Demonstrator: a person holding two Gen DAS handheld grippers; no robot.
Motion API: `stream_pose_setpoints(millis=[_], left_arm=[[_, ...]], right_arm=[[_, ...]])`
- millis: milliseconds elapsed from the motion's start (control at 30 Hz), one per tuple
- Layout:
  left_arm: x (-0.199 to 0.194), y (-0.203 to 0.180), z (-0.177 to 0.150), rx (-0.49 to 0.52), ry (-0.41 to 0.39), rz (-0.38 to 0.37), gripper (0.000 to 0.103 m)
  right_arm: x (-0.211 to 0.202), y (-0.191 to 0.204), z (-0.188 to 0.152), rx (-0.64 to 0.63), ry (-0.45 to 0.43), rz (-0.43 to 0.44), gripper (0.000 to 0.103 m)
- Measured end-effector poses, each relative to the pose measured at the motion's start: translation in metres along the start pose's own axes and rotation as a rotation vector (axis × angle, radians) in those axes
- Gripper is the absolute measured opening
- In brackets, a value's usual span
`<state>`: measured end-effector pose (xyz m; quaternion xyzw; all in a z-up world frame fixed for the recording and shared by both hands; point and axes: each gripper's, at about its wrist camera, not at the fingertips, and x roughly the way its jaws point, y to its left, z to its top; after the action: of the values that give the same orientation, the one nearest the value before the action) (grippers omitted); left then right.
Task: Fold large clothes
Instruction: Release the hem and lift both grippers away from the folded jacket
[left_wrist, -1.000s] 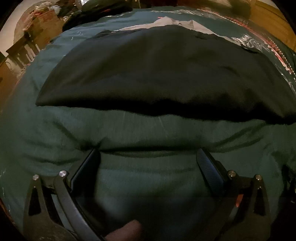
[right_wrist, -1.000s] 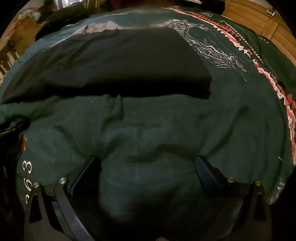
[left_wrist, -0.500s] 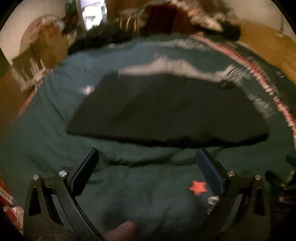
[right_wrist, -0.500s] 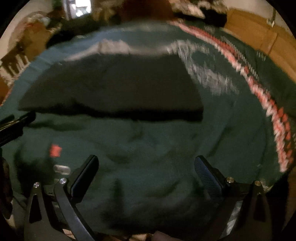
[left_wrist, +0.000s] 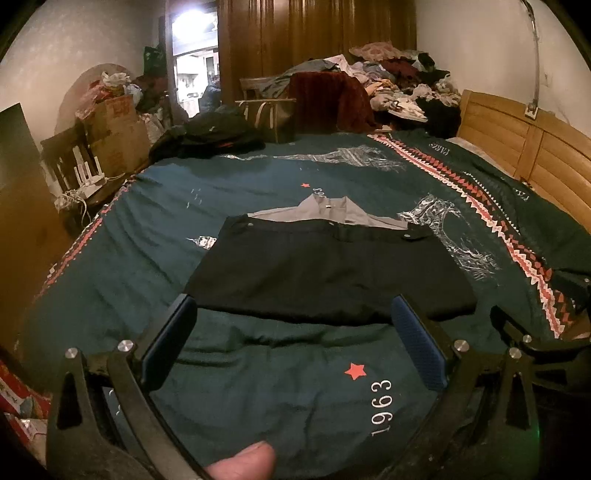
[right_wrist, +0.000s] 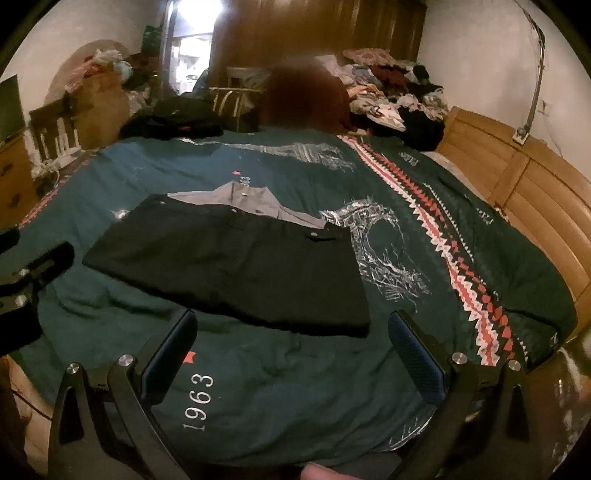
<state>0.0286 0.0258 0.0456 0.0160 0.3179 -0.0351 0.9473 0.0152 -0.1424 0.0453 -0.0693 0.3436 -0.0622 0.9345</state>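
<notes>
The folded black garment (left_wrist: 332, 273) lies flat on the dark green bedspread (left_wrist: 147, 229), which serves as the reference surface here. Its near fold edge runs across the bedspread just beyond the tips of both tools, and its far edge carries a waistband with small metal snaps. A grey shirt (left_wrist: 325, 212) lies on the bedspread directly behind the black garment, partly covered by it, with only its collar and shoulders showing. The left gripper (left_wrist: 293, 325) is held above the near part of the bedspread with its jaws spread wide and nothing between them; a fingertip (left_wrist: 243, 463) shows at the bottom edge of the left wrist view. The right gripper (right_wrist: 291, 332) is likewise released and empty, poised over the bedspread near the right front corner of the black garment (the garment is not touched by either tool). A red star and the white print "1963" (left_wrist: 382, 408) sit on the bedspread nearer than the garment. A wooden headboard (right_wrist: 517, 192) borders the right side of the bedspread, and a pile of loose clothes (left_wrist: 399, 85) sits beyond its far end.
</notes>
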Motion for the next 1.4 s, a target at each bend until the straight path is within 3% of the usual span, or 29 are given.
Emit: stream_pose_setpoints(millis=[267,967,1400], left_arm=[[-0.007,-0.002,0.001,-0.001,-0.021,0.004,0.103],[-0.006,-0.010,-0.002,0.009,-0.009,0.004,0.103],[-0.005,-0.010,-0.002,0.015,-0.004,0.002,0.103]], right_arm=[[-0.015,0.005,0.000,0.012,-0.008,-0.008,0.103],[-0.006,0.003,-0.007,0.012,0.016,-0.004,0.103],[-0.007,0.003,-0.006,-0.024,0.004,-0.048,0.103]])
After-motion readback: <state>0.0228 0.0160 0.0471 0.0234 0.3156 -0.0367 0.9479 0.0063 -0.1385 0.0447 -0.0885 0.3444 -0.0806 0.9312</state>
